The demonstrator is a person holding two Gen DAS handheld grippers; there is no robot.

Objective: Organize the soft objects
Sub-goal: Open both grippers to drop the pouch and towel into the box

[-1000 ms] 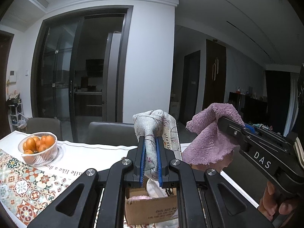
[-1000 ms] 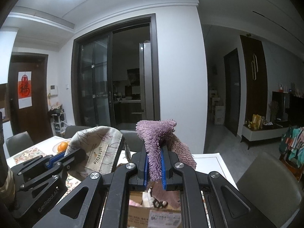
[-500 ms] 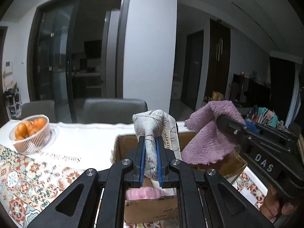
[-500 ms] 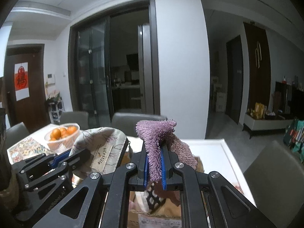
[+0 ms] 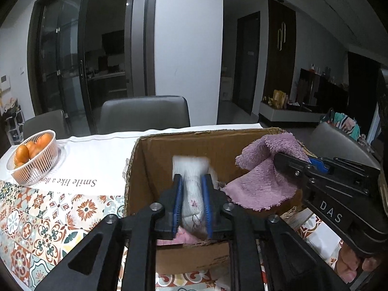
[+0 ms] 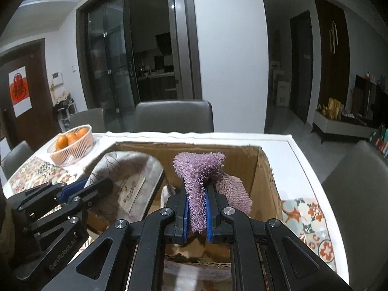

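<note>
A brown cardboard box (image 5: 167,155) stands open on the table, with pink and patterned fabric inside. My left gripper (image 5: 191,179) hangs over its near edge. Its jaws are opening, and the grey floral cloth (image 5: 192,194) between the blue pads looks blurred and is slipping down. From the right wrist that cloth (image 6: 135,169) hangs over the box's left side, in front of the left gripper (image 6: 106,185). My right gripper (image 6: 197,189) is shut on a purple terry towel (image 6: 198,167) above the box (image 6: 266,181). The towel (image 5: 262,184) also shows from the left.
A white basket of oranges (image 5: 32,155) sits at the table's far left on a white runner (image 5: 92,150). Patterned tablecloth (image 5: 36,218) covers the near left. Grey chairs (image 5: 145,111) stand behind the table, and another chair (image 6: 359,194) is at the right. A hand (image 5: 351,264) grips the right tool.
Both grippers have come down and tilted toward the box, whose inside now shows. The left pads have parted and the grey cloth has sunk between them. The right gripper's grip on the towel is unchanged.
</note>
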